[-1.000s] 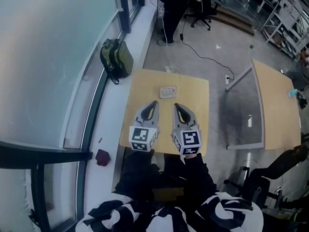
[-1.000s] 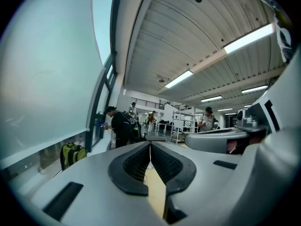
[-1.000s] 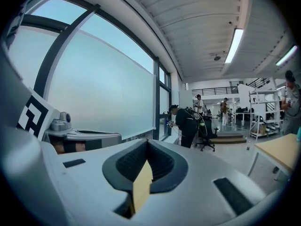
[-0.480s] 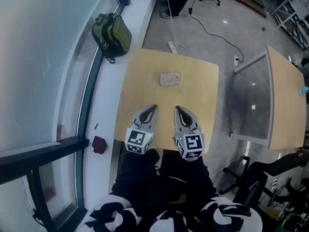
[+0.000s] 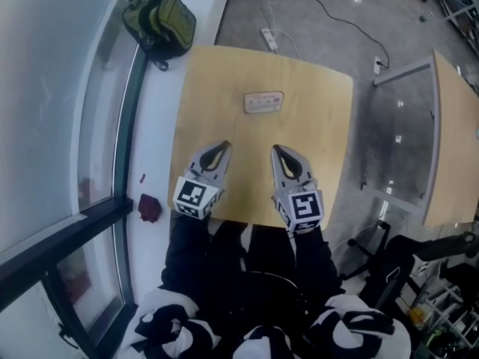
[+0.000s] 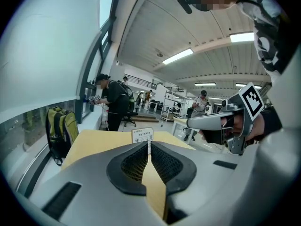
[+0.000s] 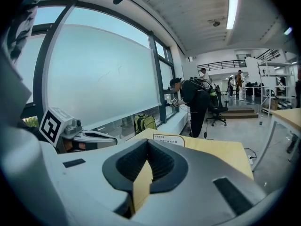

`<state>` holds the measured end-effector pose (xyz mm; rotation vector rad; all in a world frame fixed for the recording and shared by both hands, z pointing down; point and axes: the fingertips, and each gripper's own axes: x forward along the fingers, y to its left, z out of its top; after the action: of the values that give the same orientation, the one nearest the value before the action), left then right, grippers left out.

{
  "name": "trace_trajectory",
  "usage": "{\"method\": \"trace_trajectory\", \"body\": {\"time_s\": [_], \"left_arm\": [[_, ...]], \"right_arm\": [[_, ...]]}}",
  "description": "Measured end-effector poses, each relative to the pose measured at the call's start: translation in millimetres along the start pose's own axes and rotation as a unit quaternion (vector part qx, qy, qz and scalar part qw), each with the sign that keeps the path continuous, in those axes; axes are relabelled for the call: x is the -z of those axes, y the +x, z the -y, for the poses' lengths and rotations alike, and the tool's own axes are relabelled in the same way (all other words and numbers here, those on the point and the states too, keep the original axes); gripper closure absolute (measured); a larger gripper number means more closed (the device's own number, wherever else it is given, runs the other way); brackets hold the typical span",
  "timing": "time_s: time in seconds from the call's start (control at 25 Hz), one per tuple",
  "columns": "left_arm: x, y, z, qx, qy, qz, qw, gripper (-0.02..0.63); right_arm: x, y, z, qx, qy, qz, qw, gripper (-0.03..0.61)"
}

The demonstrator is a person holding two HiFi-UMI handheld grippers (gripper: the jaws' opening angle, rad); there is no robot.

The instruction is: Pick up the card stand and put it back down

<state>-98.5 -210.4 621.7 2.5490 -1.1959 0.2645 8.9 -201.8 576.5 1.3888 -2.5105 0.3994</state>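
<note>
The card stand [image 5: 263, 102], a small white card with print, stands on the far half of the wooden table [image 5: 322, 118]. My left gripper [image 5: 221, 146] and right gripper [image 5: 278, 150] hover side by side over the table's near edge, well short of the stand. Both are shut with nothing between the jaws. In the left gripper view the card stand [image 6: 142, 135] shows just beyond the closed left gripper [image 6: 148, 145], and the right gripper [image 6: 221, 121] is alongside. The right gripper view has the stand [image 7: 168, 140] ahead of the right gripper [image 7: 148, 142].
A green backpack [image 5: 159, 21] leans on the window sill beyond the table's left corner. A power strip with its cable [image 5: 267, 37] lies on the floor behind the table. A second table [image 5: 449, 126] stands to the right. A person [image 7: 195, 102] stands far off by the window.
The head view has tilted, so the table and card stand sit higher in the frame. The two grippers have drawn slightly apart, the left one shifting left. Both stay shut.
</note>
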Motion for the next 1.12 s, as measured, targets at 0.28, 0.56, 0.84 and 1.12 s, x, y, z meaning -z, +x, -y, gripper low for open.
{"method": "trace_trajectory", "body": {"time_s": [0.28, 0.56, 0.84, 1.12], "left_arm": [[9.8, 34.0, -47.4, 0.024, 0.01, -0.027, 0.9993, 0.587], [3.7, 72.6, -76.3, 0.038, 0.034, -0.037, 0.9981, 0.533], [0.6, 111.6, -64.0, 0.106, 0.051, -0.051, 0.9918, 0.379], [4.2, 149.6, -35.0, 0.142, 0.084, -0.074, 0.9836, 0.37]], "right_arm": [[12.3, 25.6, 18.5, -0.008, 0.005, -0.008, 1.0, 0.558], [27.3, 43.0, 33.5, -0.006, 0.025, -0.027, 0.999, 0.558], [33.9, 48.6, 51.3, 0.011, 0.053, -0.047, 0.997, 0.558], [41.9, 49.5, 69.3, 0.021, 0.057, -0.052, 0.997, 0.558]]}}
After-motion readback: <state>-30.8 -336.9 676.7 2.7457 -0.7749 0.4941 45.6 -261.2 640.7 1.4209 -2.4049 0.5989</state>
